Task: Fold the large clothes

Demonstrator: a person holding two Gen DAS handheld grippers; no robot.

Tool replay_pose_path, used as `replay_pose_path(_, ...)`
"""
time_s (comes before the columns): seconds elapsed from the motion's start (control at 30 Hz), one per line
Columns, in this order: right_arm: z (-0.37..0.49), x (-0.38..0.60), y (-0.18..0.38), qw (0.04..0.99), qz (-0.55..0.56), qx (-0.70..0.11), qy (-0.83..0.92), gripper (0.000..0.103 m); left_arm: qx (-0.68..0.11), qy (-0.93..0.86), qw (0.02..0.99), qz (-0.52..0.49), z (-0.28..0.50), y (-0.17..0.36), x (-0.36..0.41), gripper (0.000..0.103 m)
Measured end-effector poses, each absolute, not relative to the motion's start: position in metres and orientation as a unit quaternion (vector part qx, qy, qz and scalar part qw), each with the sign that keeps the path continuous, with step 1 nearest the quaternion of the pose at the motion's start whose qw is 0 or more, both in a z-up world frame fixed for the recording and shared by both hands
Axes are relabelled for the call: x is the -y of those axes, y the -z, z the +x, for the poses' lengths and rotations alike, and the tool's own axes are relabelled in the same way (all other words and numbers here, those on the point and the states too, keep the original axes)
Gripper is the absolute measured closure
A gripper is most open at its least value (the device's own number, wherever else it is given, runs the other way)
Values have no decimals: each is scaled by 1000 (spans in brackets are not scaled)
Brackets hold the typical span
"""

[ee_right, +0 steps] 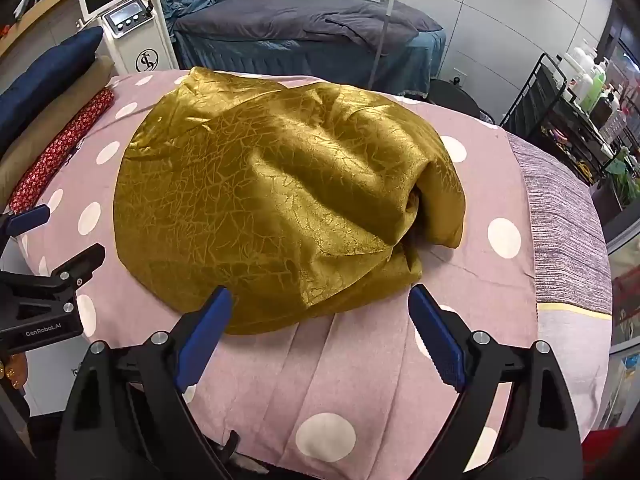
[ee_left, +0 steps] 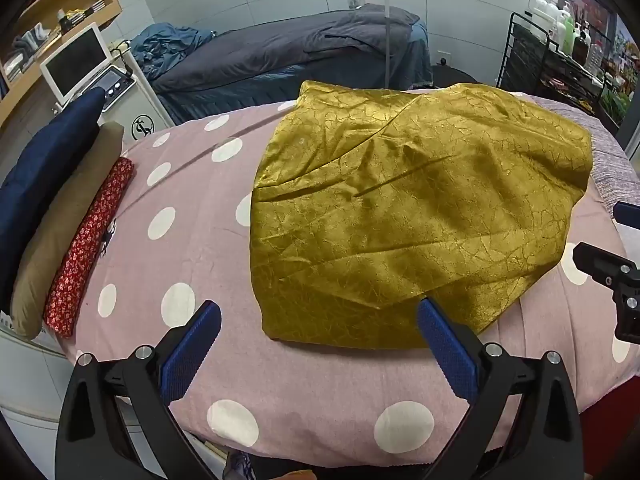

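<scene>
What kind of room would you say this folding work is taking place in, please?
Probably a beauty or massage treatment room. A second treatment bed with dark covers stands behind, a white machine with a screen sits beside it, and a black trolley of bottles stands at the right.

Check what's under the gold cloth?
The gold cloth lies on a pink polka-dot sheet, which shows all around it. At its right edge more gold folds are tucked under the top layer. Anything else beneath is covered.
</scene>
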State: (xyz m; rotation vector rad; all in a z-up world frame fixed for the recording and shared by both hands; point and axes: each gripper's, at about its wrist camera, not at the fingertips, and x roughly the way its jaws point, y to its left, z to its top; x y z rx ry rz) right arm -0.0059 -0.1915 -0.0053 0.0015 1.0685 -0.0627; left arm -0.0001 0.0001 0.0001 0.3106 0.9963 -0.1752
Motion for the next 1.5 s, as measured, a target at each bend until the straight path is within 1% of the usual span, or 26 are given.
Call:
replay_pose_path(0.5,-8,189,15,854,3,-519,29,14,-485,87,858,146,-7,13,1,6)
replay_pose_path(0.97,-10,192,19,852,5,-523,27,14,-503,106,849,125,3,16,-4,7)
replay_pose_path(1.5,-8,191,21,849,3,-528,24,14,-505,103,847,129,4,19,-2,7)
